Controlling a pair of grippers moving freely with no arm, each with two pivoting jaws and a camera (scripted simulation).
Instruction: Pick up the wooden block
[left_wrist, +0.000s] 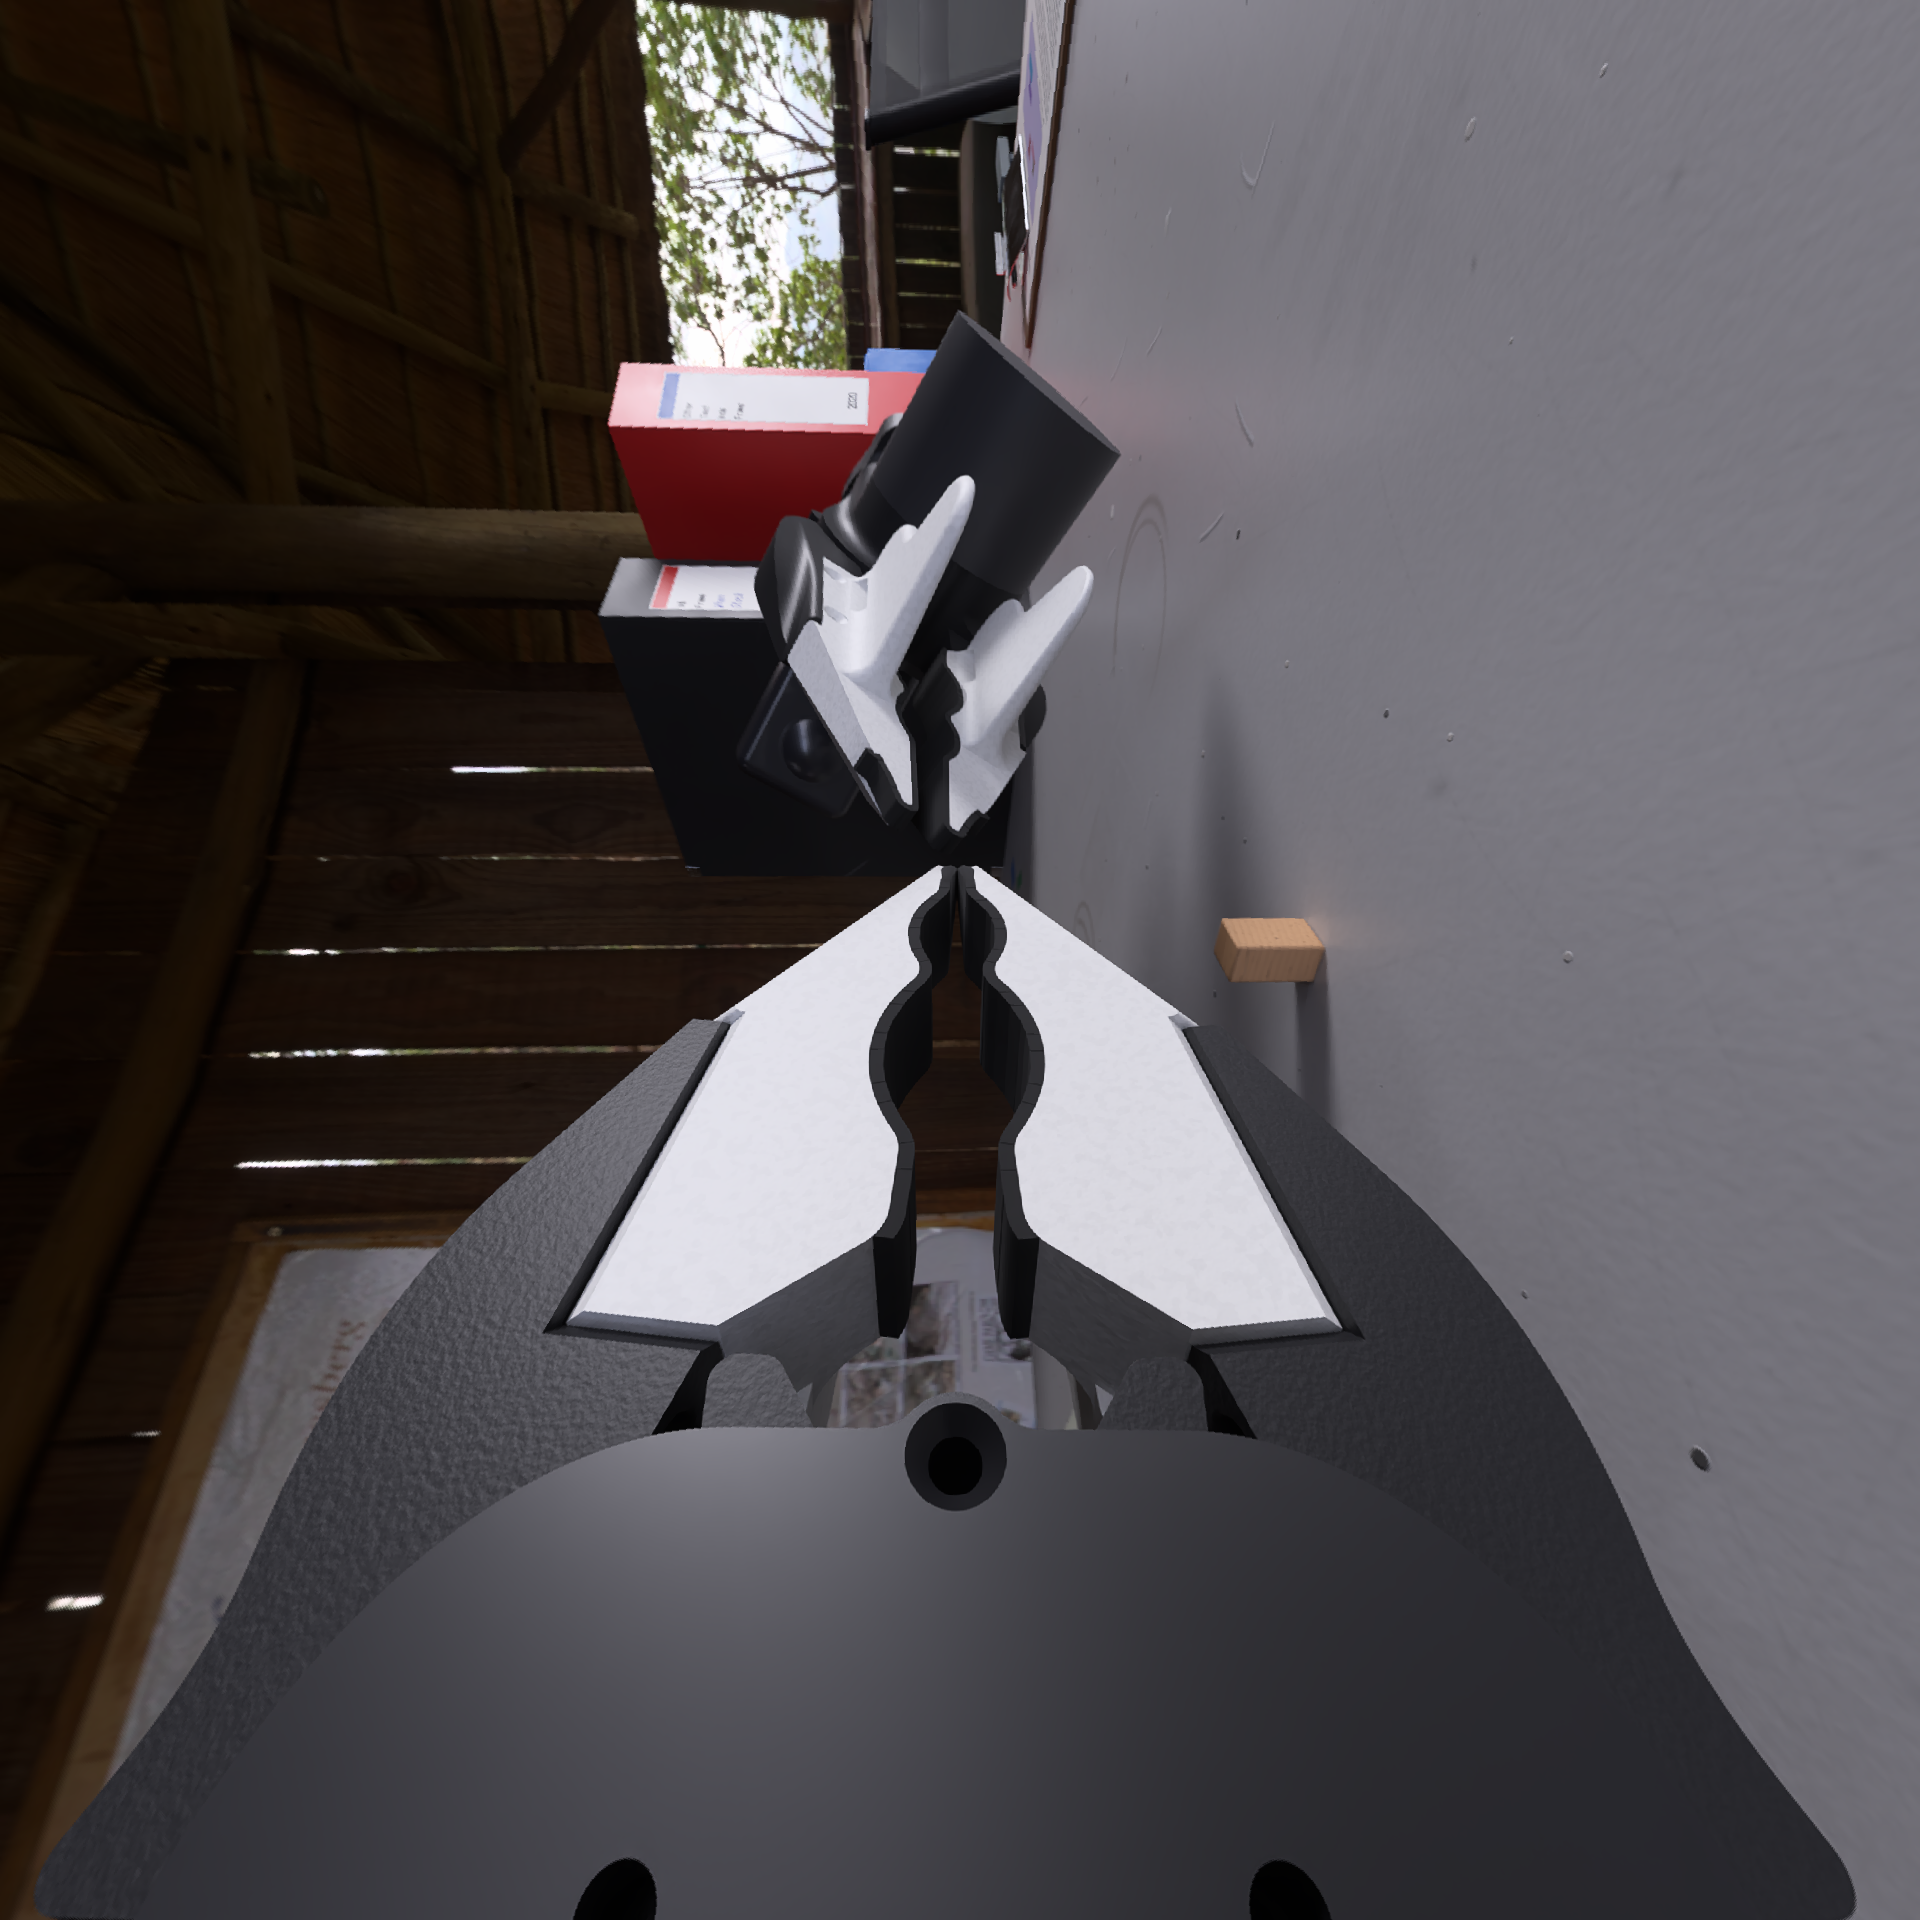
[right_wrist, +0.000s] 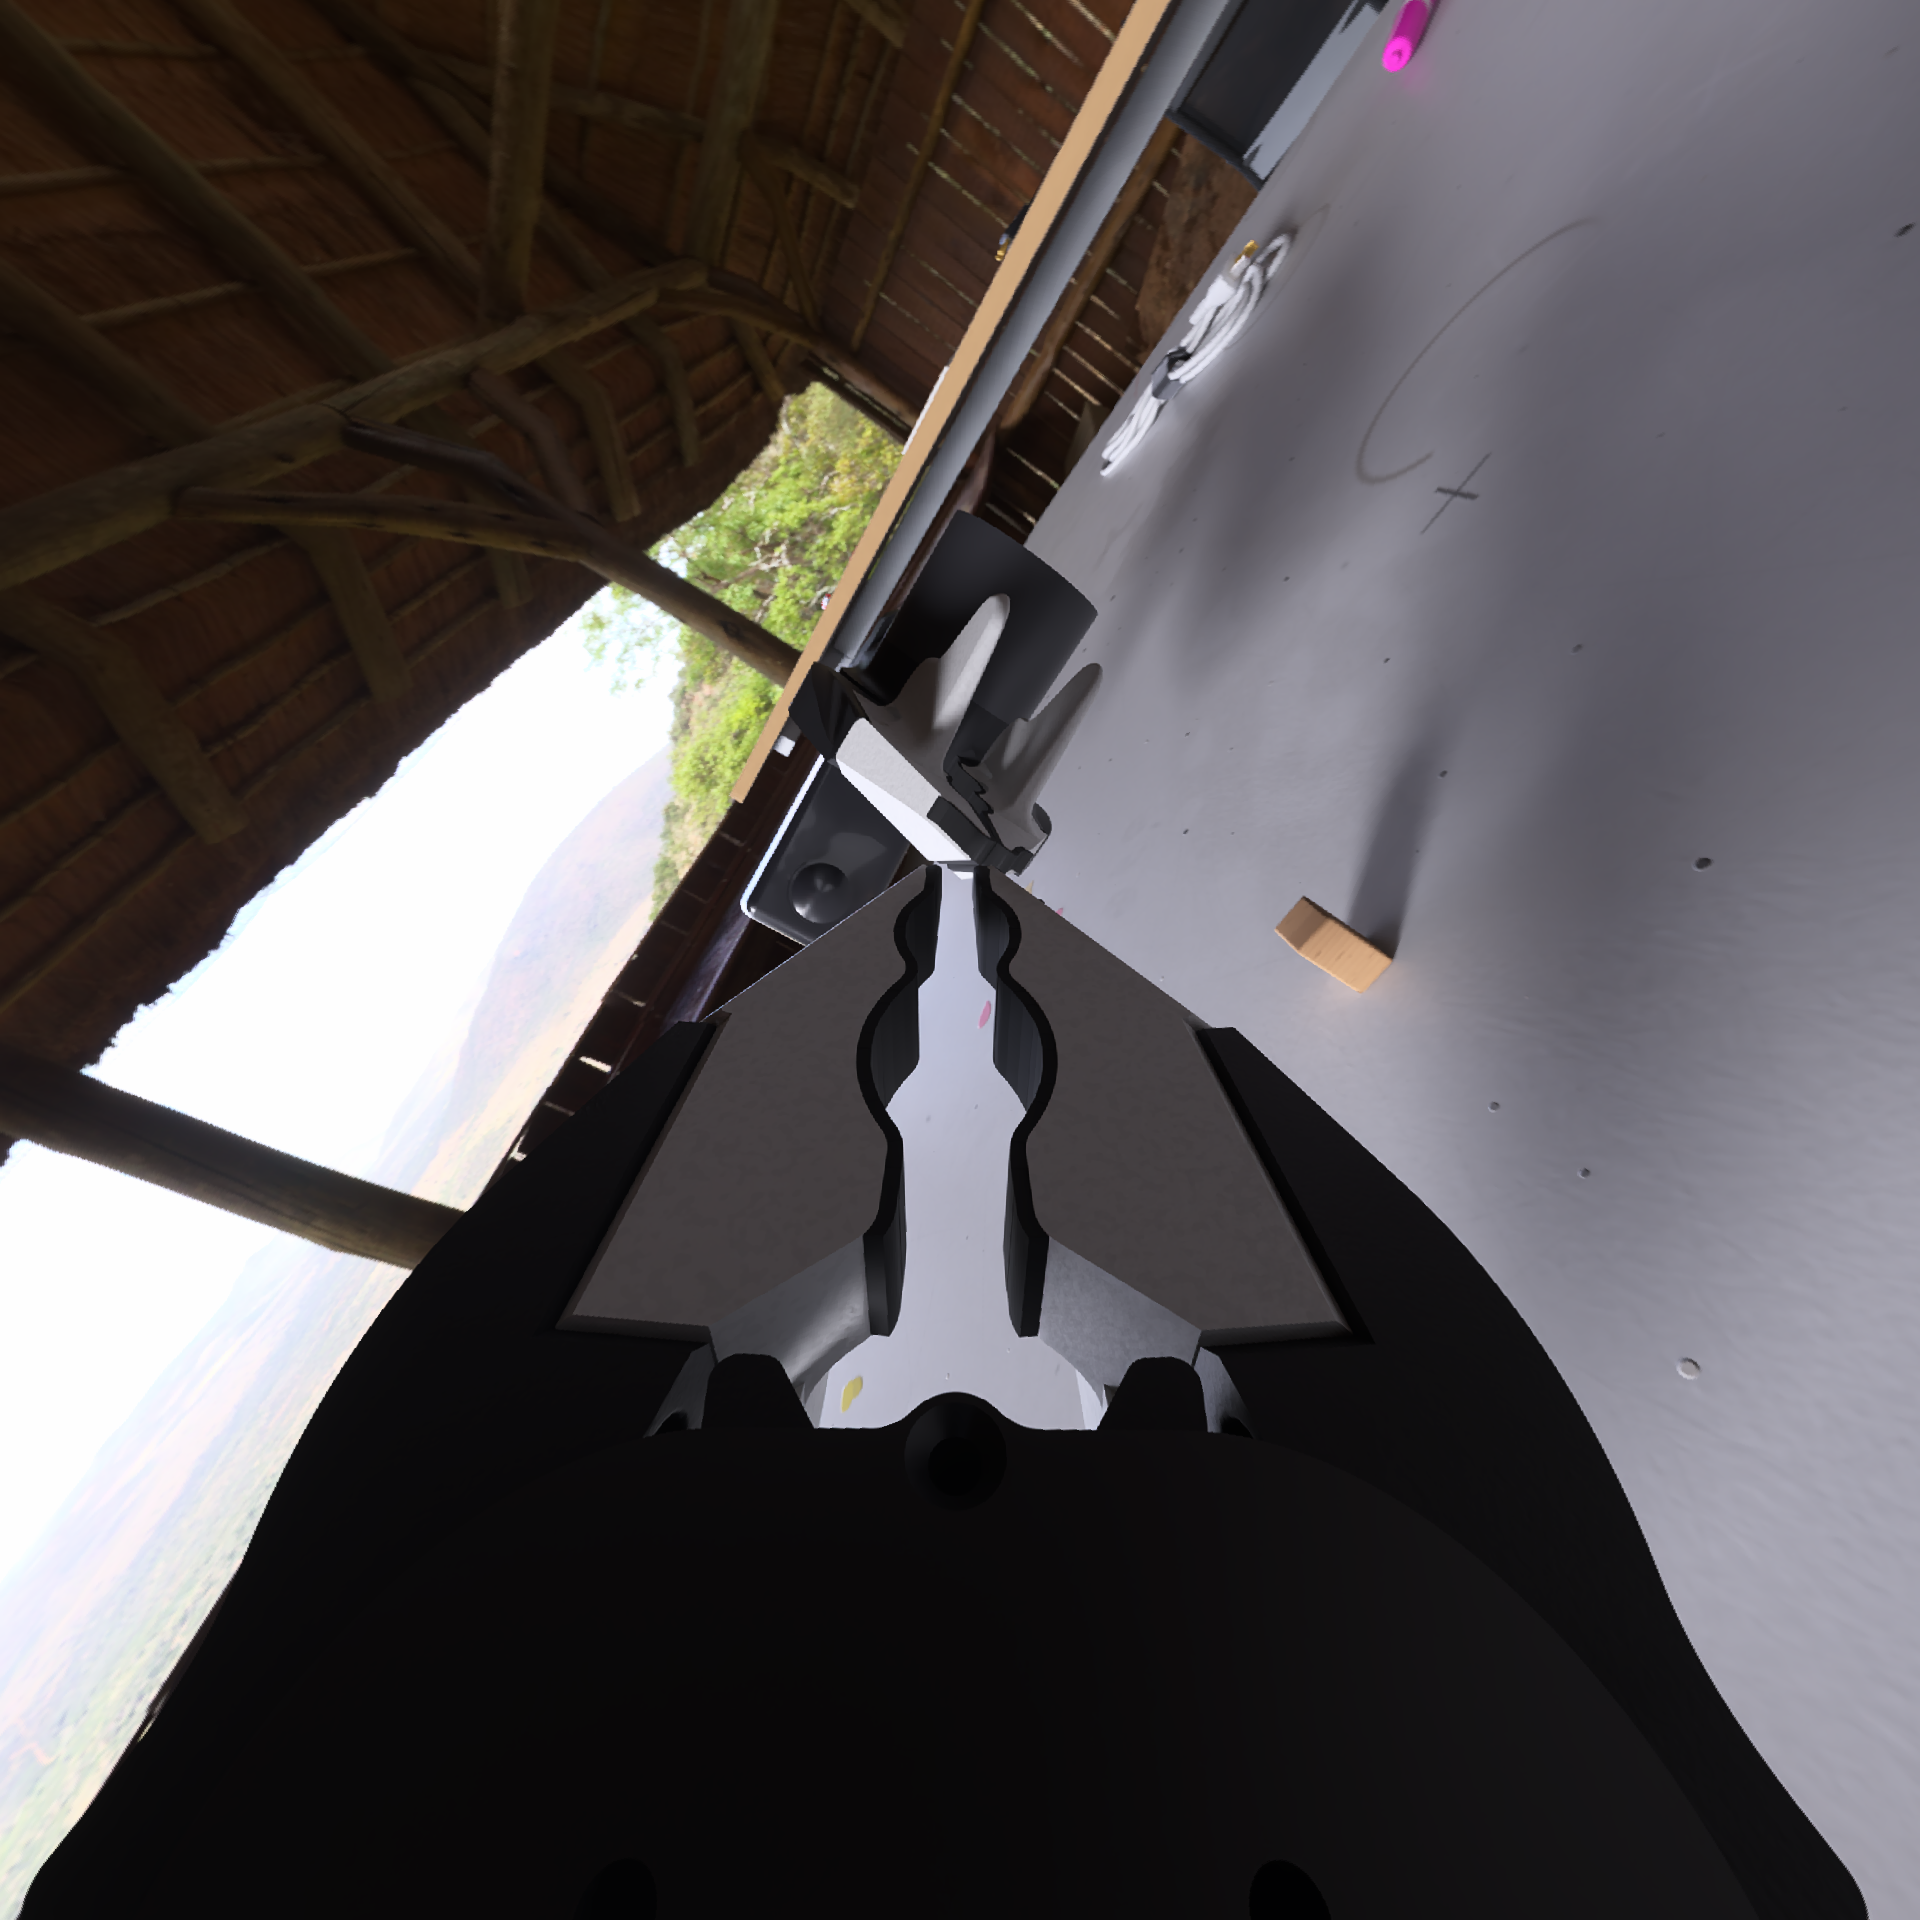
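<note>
The wooden block (left_wrist: 1270, 949) is a small light-tan cuboid lying on the grey table (left_wrist: 1558, 727). In the rolled left wrist view the table runs up the right side. My left gripper (left_wrist: 954, 881) is shut and empty, off the table and apart from the block. It points at my right gripper (left_wrist: 951, 826), tip to tip. In the right wrist view the block (right_wrist: 1333, 943) lies to the right of my right gripper (right_wrist: 952, 878), which is shut and empty. The left gripper (right_wrist: 977, 854) faces it closely.
A red binder (left_wrist: 727, 457) and a black binder (left_wrist: 675, 727) stand behind the right gripper. A coiled white cable (right_wrist: 1205, 343), a pink marker (right_wrist: 1403, 42) and a dark box (right_wrist: 1247, 94) lie farther along the table. Pen marks (right_wrist: 1455, 416) are on the tabletop.
</note>
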